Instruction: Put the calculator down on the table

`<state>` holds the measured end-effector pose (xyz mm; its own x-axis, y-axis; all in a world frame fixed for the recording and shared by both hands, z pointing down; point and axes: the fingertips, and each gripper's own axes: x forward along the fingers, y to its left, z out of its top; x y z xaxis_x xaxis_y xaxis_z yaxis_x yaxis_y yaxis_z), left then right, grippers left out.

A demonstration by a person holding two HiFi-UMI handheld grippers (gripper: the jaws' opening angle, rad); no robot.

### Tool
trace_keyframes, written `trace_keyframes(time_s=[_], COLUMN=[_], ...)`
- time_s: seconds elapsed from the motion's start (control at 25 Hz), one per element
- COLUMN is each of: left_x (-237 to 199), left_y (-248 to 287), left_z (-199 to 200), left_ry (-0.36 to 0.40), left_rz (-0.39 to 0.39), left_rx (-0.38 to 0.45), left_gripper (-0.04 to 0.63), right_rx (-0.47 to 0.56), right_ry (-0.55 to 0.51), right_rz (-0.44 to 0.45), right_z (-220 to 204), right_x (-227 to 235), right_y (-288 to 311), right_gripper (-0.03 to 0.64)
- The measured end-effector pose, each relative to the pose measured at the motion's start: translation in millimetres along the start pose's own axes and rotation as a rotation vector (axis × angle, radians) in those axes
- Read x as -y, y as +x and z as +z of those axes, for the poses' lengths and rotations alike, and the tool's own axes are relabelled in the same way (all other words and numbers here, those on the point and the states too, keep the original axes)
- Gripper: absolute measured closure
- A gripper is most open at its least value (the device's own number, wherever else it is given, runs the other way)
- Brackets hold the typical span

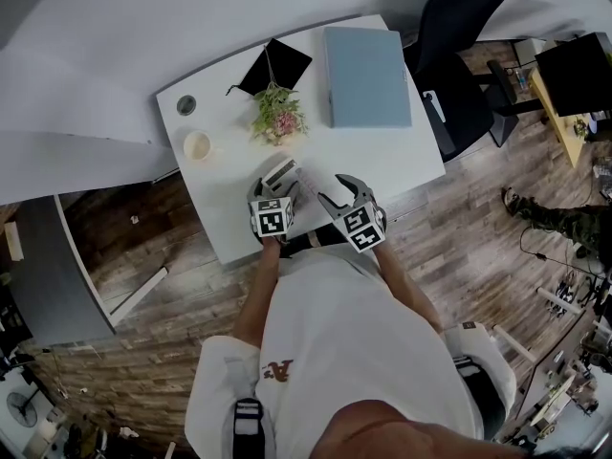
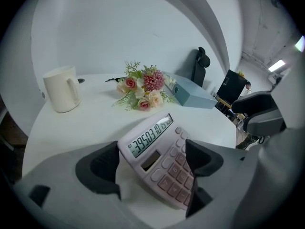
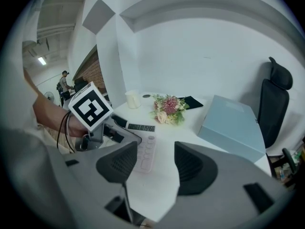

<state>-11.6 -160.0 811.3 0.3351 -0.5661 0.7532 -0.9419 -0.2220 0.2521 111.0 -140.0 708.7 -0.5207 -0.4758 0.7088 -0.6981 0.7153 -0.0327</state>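
Left claw (image 2: 152,162): closed on the calculator (image 2: 151,137), pads against its two long sides.
Right claw (image 3: 152,163): jaws wide, nothing between them, just beside the left one.
Calculator: tilted, display lit, over the near part of the worktop (image 2: 81,128); whether it touches cannot be told.
Progress: judged late; laying it flat and letting go remain.
Pose: both claws slant down and forward, side by side.
Beyond: mug (image 2: 61,88), flowers (image 2: 142,87), blue box (image 2: 193,93), all well apart from the claws.
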Motion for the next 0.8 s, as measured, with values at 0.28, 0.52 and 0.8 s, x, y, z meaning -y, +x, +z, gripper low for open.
trace_keyframes(time_s=[0.28,0.52,0.8], left_x=[-0.2,1.4,8.7], left_y=[-17.3,-36.5,-76.7], left_z=[9.6,28.6,78.8], left_ry=[0.030,0.046,0.094], left_rz=[0.016,0.001,-0.011], left_rx=[0.051,0.138,0.300], left_gripper=[0.170,0.229,0.314], right_rx=[0.023,0.048,0.162], right_ry=[-0.019,-0.035,-0.024], right_rz=[0.021,0.019,-0.015], right_z=[6.3,18.7,56.7], right_x=[-6.7,-4.9,5.8], right_y=[3.1,1.0,-11.9], right_gripper=[0.367,0.375,0.422])
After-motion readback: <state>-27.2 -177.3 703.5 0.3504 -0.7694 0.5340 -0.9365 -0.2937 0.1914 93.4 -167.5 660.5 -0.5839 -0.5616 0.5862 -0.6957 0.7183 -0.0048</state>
